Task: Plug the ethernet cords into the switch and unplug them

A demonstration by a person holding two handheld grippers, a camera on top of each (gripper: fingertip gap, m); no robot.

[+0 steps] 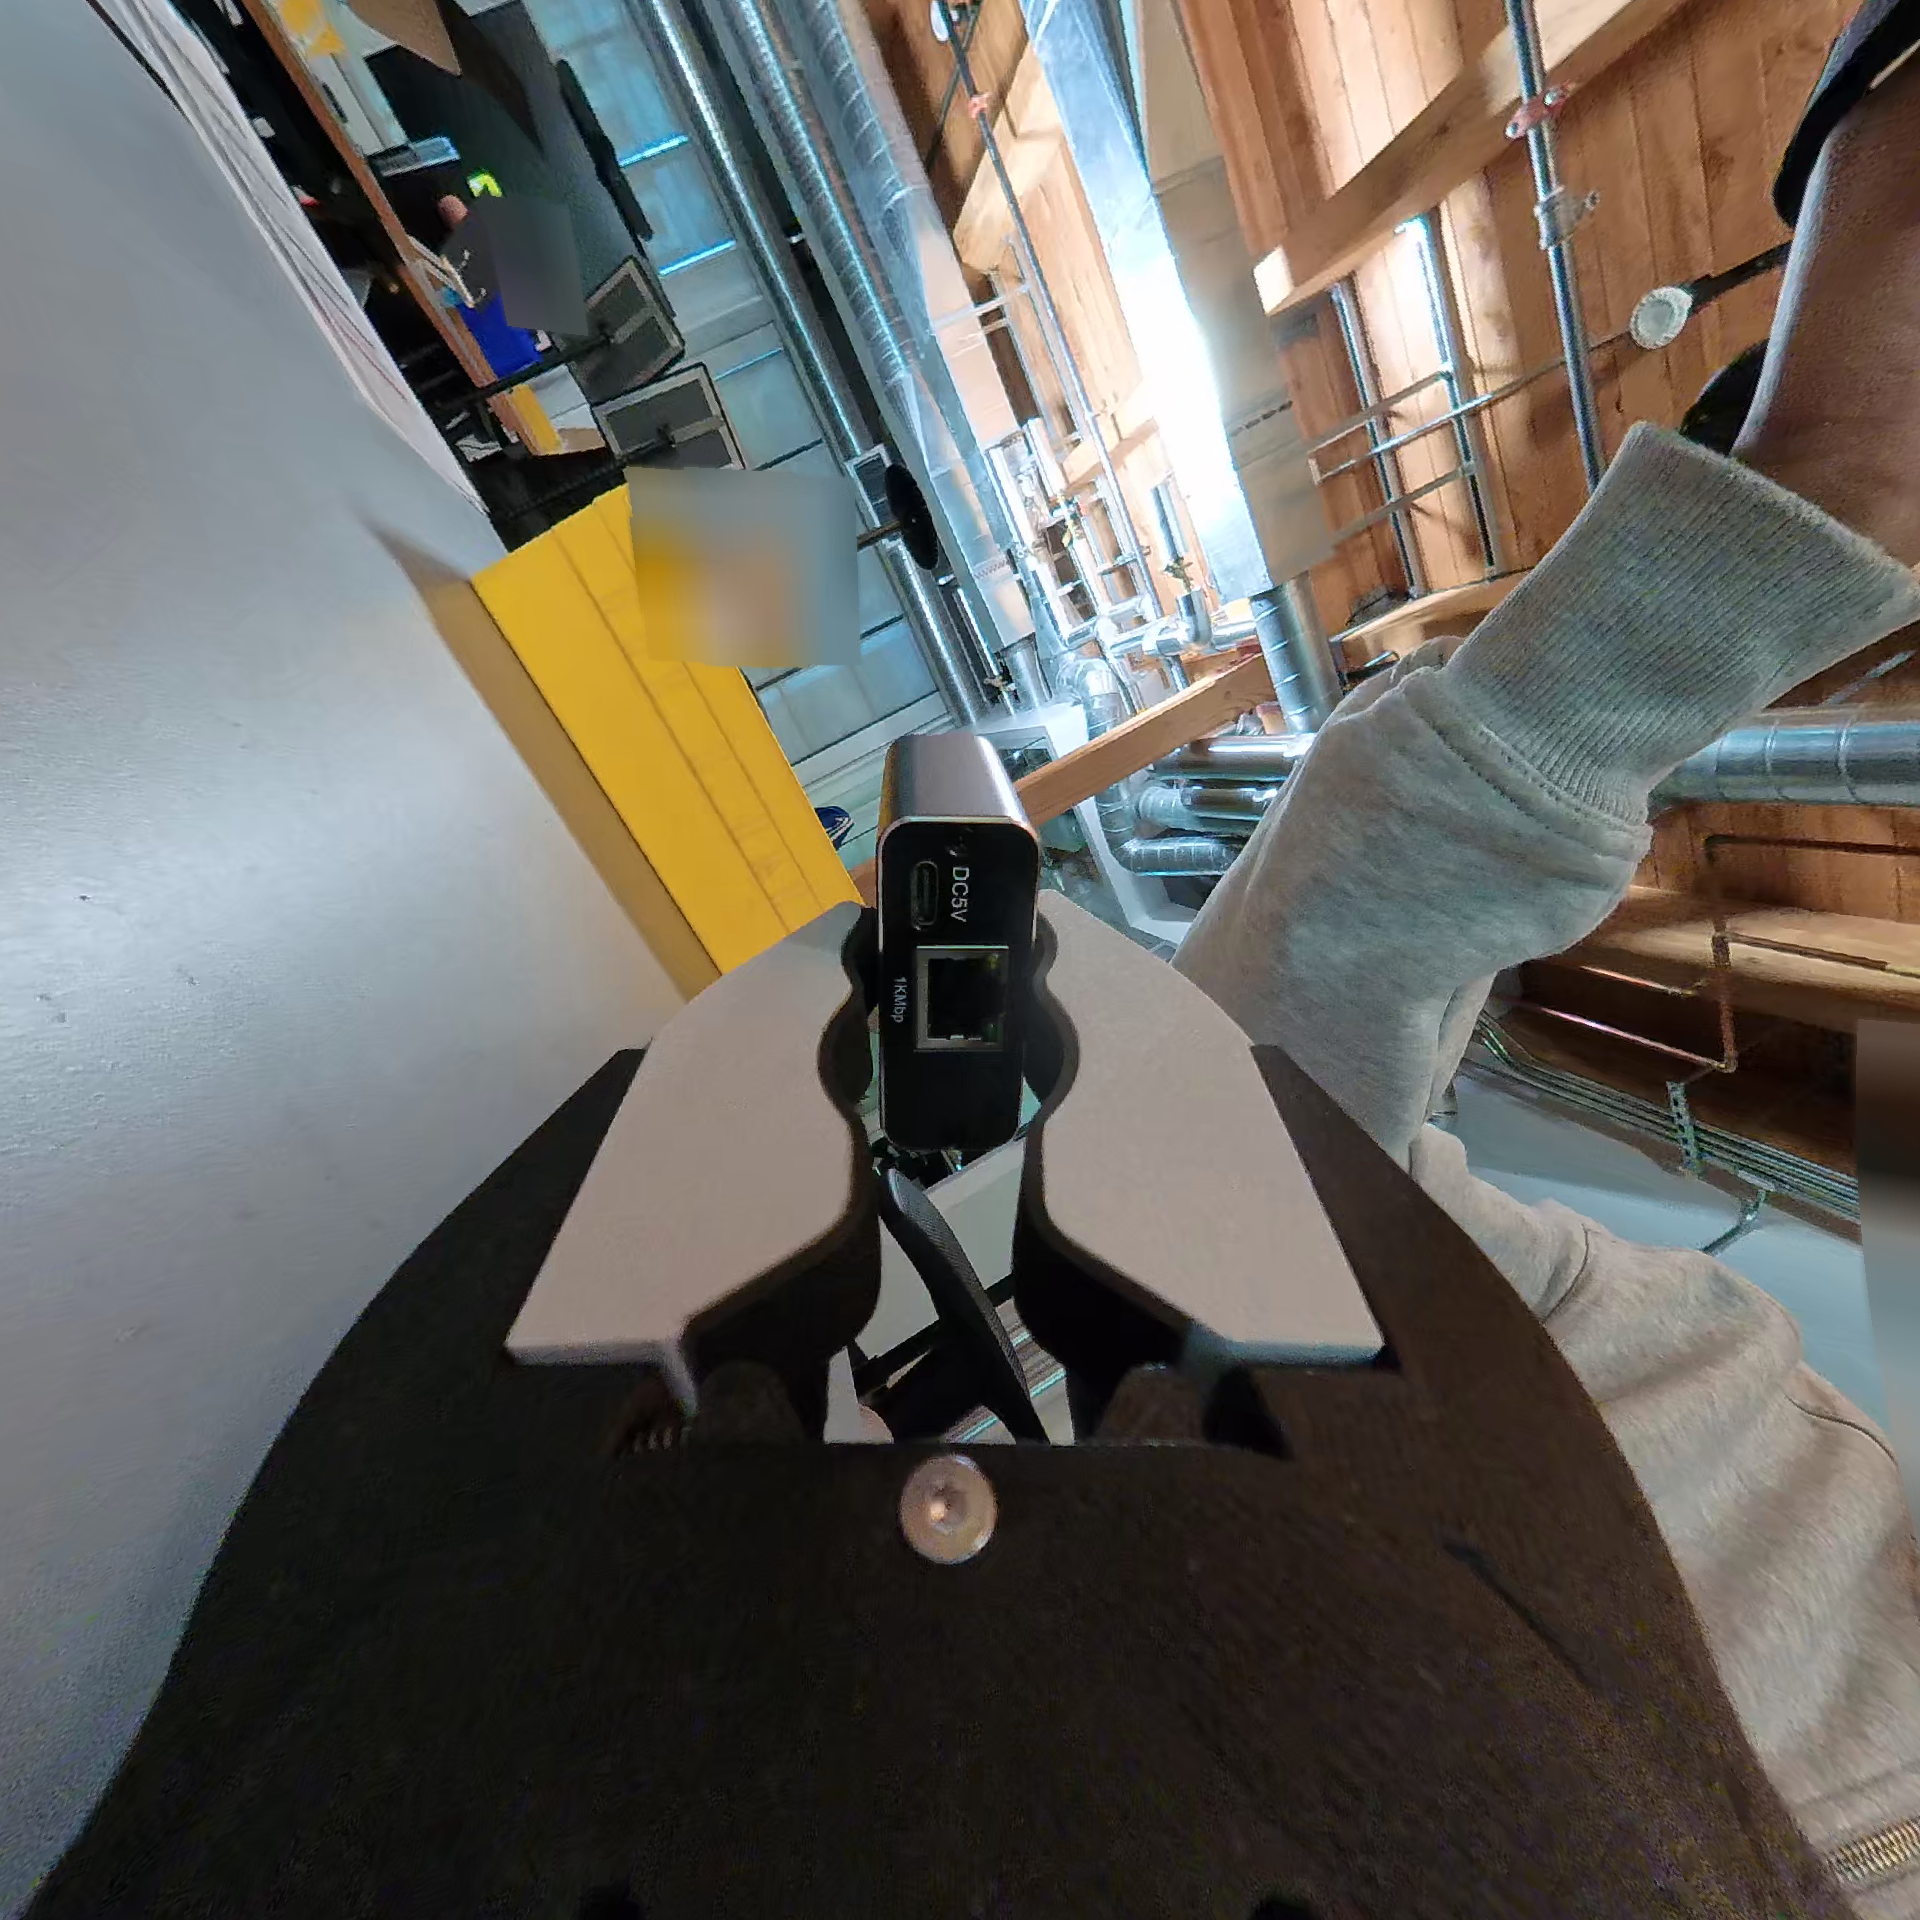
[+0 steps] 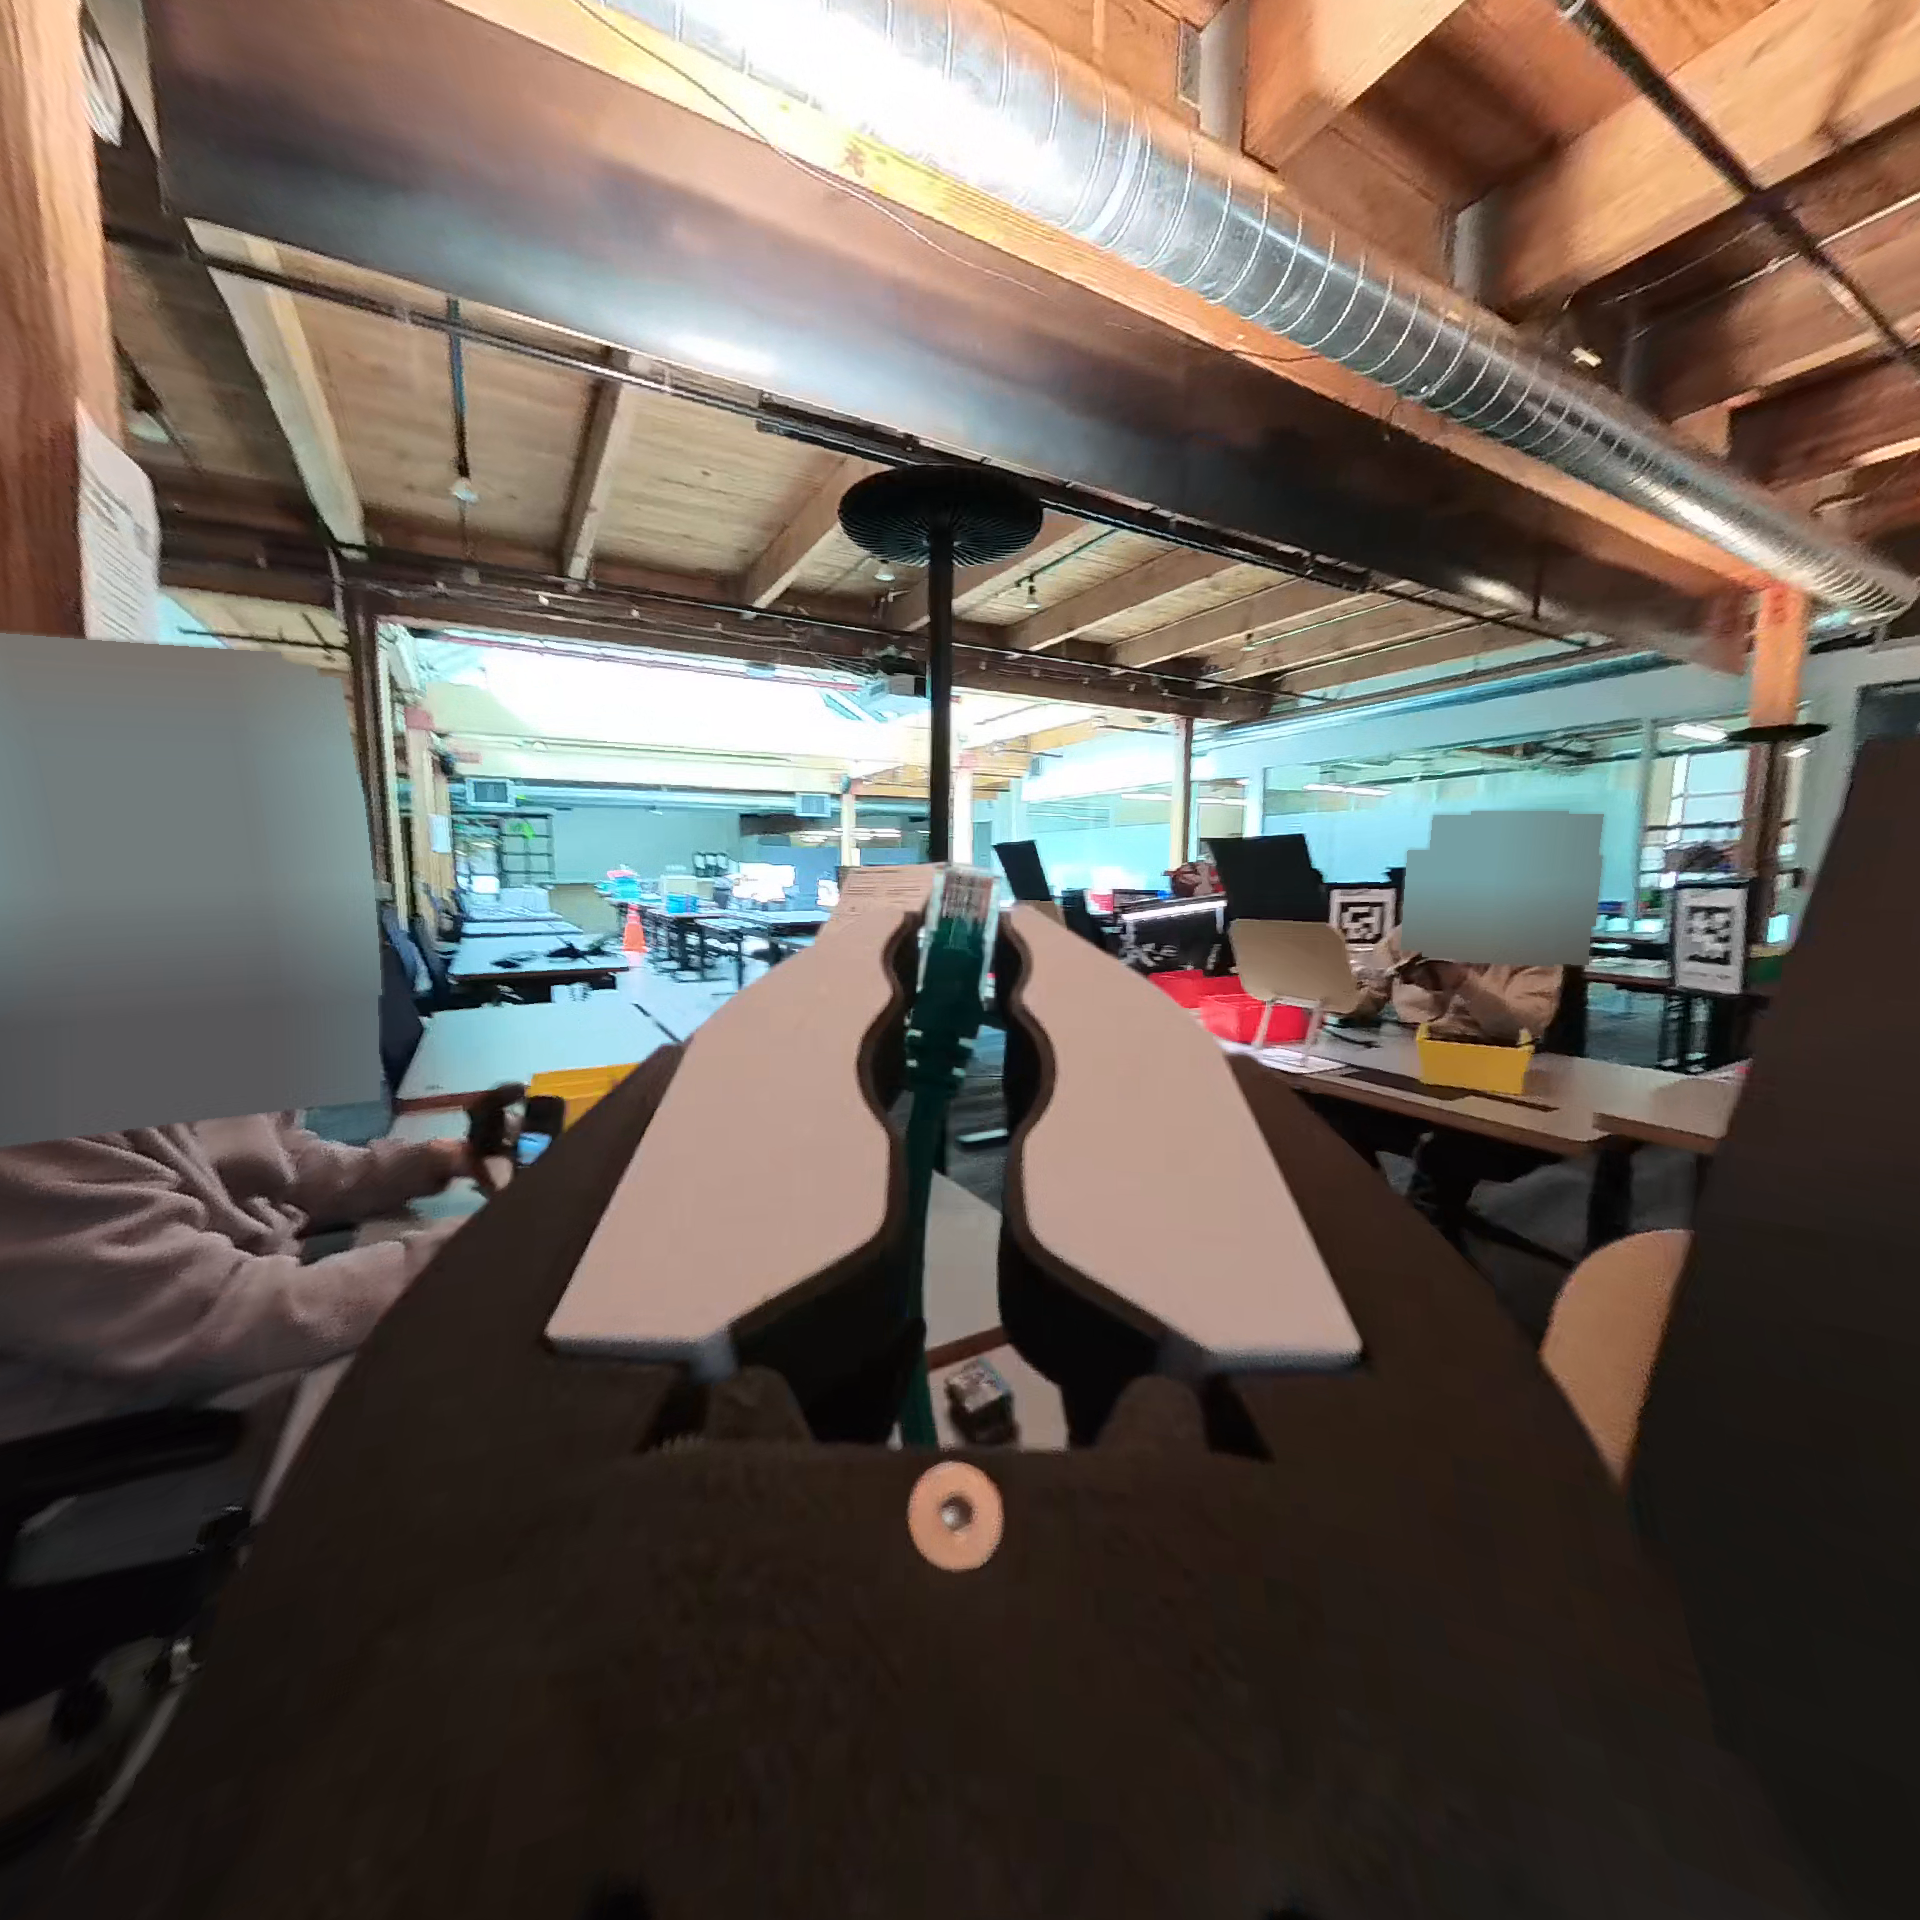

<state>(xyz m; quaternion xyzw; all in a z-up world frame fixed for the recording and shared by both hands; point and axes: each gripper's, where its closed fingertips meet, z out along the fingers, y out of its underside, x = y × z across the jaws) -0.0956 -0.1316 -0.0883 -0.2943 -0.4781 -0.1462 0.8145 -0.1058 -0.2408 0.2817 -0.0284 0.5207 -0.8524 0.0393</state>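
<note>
So I've got the left gripper [image 1: 956,1023] fingers pinching the little switch [image 1: 956,956] up in the air, the right gripper [image 2: 958,961] clamped on the green ethernet cord [image 2: 943,1013] just behind its clear plug, and I'd square plug to port first, then push straight.

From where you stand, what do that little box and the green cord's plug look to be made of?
The switch looks like brushed grey metal with a glossy black, probably plastic, end face. The green cord has a matte rubbery boot, and its plug is clear plastic: you can see through it.
</note>
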